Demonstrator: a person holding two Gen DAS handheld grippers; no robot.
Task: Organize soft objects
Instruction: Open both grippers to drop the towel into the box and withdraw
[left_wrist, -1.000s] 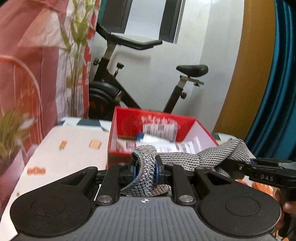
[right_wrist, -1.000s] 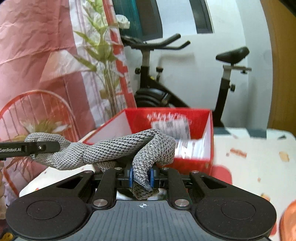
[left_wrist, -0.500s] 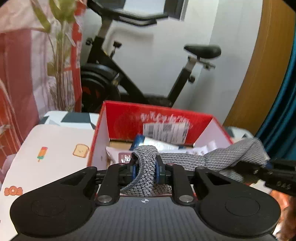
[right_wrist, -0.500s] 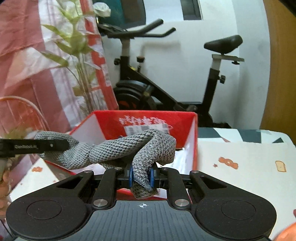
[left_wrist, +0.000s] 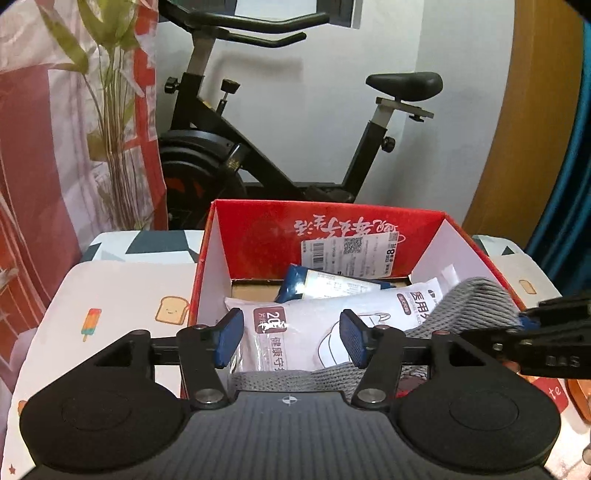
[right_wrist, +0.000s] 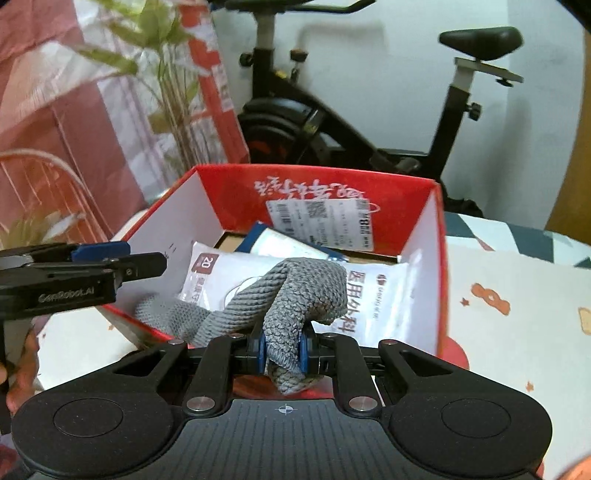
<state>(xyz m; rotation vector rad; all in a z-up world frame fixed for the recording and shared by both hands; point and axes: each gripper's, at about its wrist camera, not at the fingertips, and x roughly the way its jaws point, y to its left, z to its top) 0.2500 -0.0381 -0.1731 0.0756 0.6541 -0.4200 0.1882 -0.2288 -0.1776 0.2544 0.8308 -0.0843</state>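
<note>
Now, from the left wrist view, the left tool (left_wrist: 291, 338) stands released over the near edge of the red box (left_wrist: 258, 240); its jaws have just been opening and nothing is pressed between the blue pads (left_wrist: 229, 338). The grey knitted cloth (left_wrist: 476, 306) lies below them and runs to the right wall of the box. White packets (left_wrist: 325, 314) fill the box floor.

From the right wrist view, the right tool (right_wrist: 283, 350) is clenched on one end of the grey knitted cloth (right_wrist: 295, 291), above the near rim of the red box (right_wrist: 236, 195). The other end sags inside the left wall, near the left tool (right_wrist: 110, 258). Free tabletop (right_wrist: 517, 332) is at the right of the box.
</note>
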